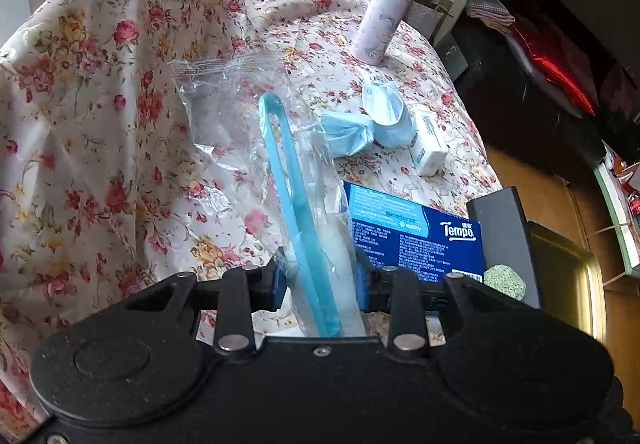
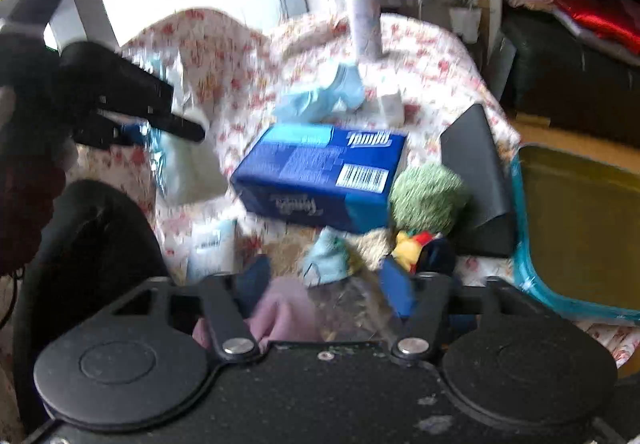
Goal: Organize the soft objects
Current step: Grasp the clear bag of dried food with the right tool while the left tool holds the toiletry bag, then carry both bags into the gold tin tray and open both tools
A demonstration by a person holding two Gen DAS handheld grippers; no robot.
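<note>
My left gripper [image 1: 320,276] is shut on a clear zip bag [image 1: 224,116] with a blue seal strip [image 1: 284,172]. The bag stands up from the jaws over the floral tablecloth [image 1: 100,124], with something white inside. Crumpled blue face masks [image 1: 360,128] and a small white tissue pack [image 1: 430,142] lie beyond it. The right wrist view is blurred. There my right gripper [image 2: 326,288] hangs low over a pink cloth [image 2: 284,312], a clear wrapper and a pale blue scrap that fill the gap between its fingers. Whether the pads press on them is unclear.
A blue Tempo tissue box [image 2: 320,176] lies mid-table. A green fuzzy toy [image 2: 428,196] and a yellow-red plush [image 2: 412,244] sit by a dark grey wedge [image 2: 476,172]. A teal-rimmed bin [image 2: 524,244] stands at the right edge. A purple bottle [image 1: 380,16] stands far back.
</note>
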